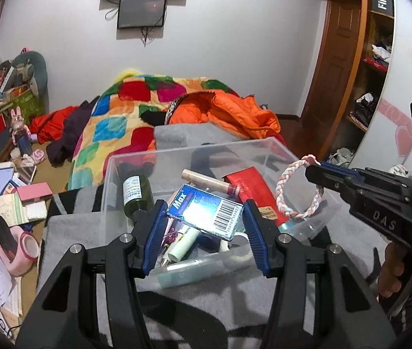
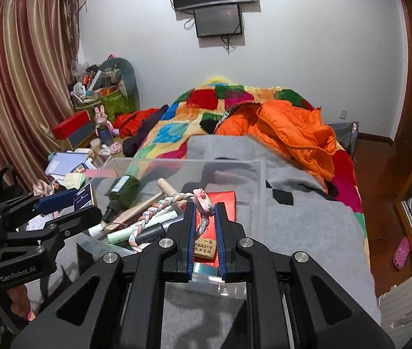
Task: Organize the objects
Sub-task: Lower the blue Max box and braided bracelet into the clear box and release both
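Item 1, nearest the lens, lower centre of the left wrist view: left gripper, jaws half apart and clamped on a small blue box with a barcode label. The box is held just above the front of the clear plastic bin.

Item 2, lower centre of the right wrist view: right gripper, jaws nearly together, pinching a braided loop of pink, white and blue cord by its knotted end. The rest of the loop trails to the left over the bin's contents.

Item 3, centre of both views: the bin, standing on a grey blanket on the bed. Inside lie a dark green bottle, a red packet, a beige tube and a pale green tube, all loose and overlapping.

Item 4, left edge of the left wrist view: scattered papers and a pink tape roll on the floor.

Step in hand, by judgement: both items appear raised clear of the bin for sorting, neither yet set down. The next move likely calls for a free spot for each piece, a steady grip during the carry, and the dangling loop kept from snagging the bottle or the bin wall.
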`<action>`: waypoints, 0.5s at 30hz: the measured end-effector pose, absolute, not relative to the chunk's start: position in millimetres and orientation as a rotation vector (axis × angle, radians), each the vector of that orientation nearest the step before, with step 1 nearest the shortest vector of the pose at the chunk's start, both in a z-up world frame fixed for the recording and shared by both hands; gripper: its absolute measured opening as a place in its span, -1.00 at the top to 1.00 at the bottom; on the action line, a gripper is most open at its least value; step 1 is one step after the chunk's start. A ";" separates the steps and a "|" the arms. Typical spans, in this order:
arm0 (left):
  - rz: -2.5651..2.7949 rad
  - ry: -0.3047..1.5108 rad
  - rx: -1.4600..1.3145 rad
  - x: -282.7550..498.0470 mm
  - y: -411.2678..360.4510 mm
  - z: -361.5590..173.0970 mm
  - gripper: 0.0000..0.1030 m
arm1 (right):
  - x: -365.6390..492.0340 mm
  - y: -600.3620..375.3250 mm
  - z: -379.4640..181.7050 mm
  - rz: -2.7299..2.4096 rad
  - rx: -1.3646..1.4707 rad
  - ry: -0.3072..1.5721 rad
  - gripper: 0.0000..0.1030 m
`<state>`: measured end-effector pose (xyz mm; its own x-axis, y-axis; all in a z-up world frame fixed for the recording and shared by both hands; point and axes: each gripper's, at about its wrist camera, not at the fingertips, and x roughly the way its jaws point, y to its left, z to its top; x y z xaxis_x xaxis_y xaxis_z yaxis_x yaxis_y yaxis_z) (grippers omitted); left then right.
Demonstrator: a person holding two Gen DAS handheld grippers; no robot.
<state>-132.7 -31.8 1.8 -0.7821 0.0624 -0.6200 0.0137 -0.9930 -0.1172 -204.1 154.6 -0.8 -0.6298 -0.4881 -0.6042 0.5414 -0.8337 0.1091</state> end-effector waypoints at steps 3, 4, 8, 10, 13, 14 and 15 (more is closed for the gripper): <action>2.920 -0.196 -1.070 -143.3 -34.1 -8.7 -0.02 | -213.3 148.1 -13.1 -2.395 0.904 0.116 0.78; 2.915 -0.200 -1.084 -146.4 -34.8 -12.5 -0.02 | -215.3 146.2 -16.2 -2.391 0.916 0.119 0.78; 2.891 -0.218 -1.129 -155.2 -37.2 -24.8 -0.02 | -221.8 138.8 -29.7 -2.356 0.958 0.138 0.78; 2.876 -0.234 -1.150 -158.1 -38.4 -29.2 -0.02 | -220.3 134.3 -34.5 -2.336 0.965 0.169 0.78; 2.859 -0.263 -1.158 -158.2 -39.1 -31.2 -0.02 | -214.5 129.9 -37.2 -2.335 0.946 0.214 0.78; 2.858 -0.262 -1.158 -158.2 -38.4 -31.1 -0.02 | -213.4 129.3 -36.9 -2.335 0.943 0.218 0.78; 2.863 -0.258 -1.156 -157.1 -37.8 -30.6 -0.05 | -212.0 129.2 -36.2 -2.336 0.940 0.221 0.78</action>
<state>-157.1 -37.8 -30.6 -0.7206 0.1023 -0.6857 0.0219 -0.9852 -0.1700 -212.0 129.2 -36.2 -0.5657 -0.4735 -0.6751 0.5917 -0.8033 0.0676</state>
